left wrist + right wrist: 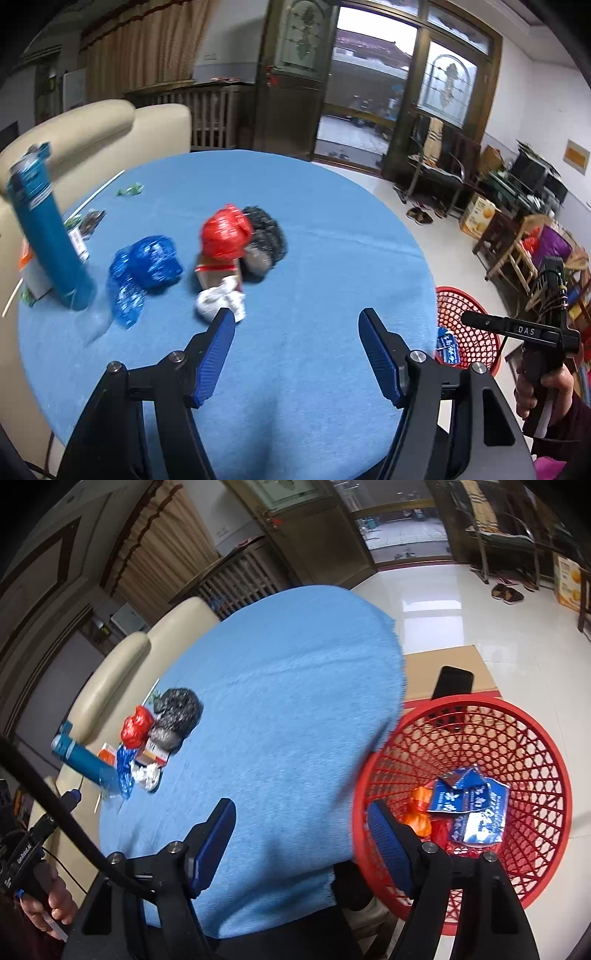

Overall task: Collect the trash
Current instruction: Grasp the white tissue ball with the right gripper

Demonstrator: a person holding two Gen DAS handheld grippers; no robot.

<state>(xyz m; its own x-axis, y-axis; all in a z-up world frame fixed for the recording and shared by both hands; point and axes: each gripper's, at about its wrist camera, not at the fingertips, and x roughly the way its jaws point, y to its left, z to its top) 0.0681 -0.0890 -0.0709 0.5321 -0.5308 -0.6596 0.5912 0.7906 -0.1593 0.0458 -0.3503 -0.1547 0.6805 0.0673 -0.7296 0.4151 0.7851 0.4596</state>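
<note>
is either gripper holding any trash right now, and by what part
Nothing is held. The left gripper is open over the blue table; the right gripper is open and empty beside the red basket.

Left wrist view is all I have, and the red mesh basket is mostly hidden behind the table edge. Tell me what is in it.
Observer: The red mesh plastic basket holds crumpled blue-and-white printed wrappers and an orange plastic scrap.
Operator: Report the right tongs.
Observer: The right tongs are open and empty, one finger above the blue tablecloth, the other above the basket rim.
Operator: Say what lies behind the basket.
Observer: A flat brown cardboard sheet lies on the floor there, with a dark phone-like slab on it.
</note>
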